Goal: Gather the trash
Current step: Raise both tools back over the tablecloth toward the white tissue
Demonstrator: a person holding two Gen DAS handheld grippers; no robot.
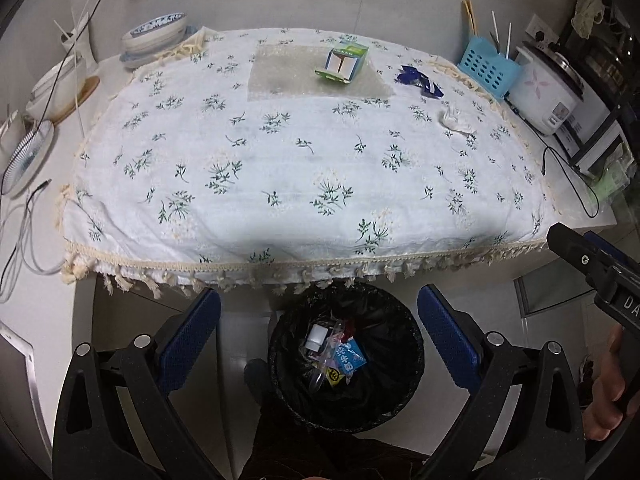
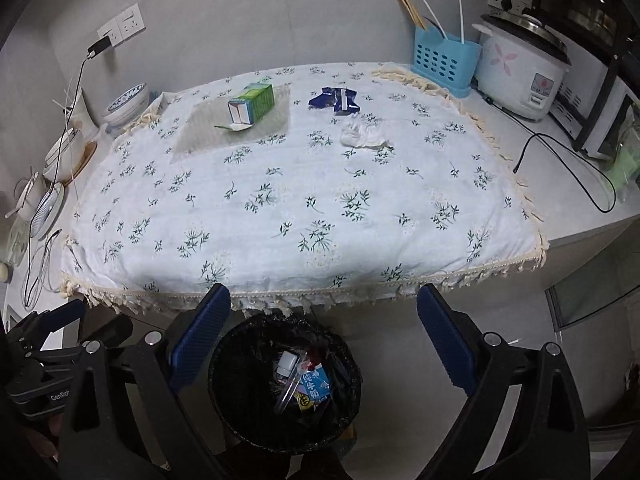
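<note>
A green and white carton [image 1: 342, 63] [image 2: 252, 104] lies on a clear mat at the far side of the floral tablecloth [image 1: 280, 168] [image 2: 280, 200]. A dark blue wrapper [image 1: 419, 80] [image 2: 335, 100] lies to its right, and a crumpled white tissue [image 1: 456, 119] [image 2: 363, 136] lies nearer than the wrapper. A black-lined trash bin [image 1: 346, 356] [image 2: 285, 384] with several scraps inside stands on the floor below the table's front edge. My left gripper [image 1: 319, 336] and right gripper [image 2: 323, 334] are both open and empty, held above the bin.
Bowls and plates [image 1: 154, 36] [image 2: 124, 106] with cables stand at the left. A blue utensil basket [image 1: 486, 66] [image 2: 444, 62], a rice cooker [image 1: 546, 86] [image 2: 520, 68] and a black cable [image 2: 568, 168] are at the right.
</note>
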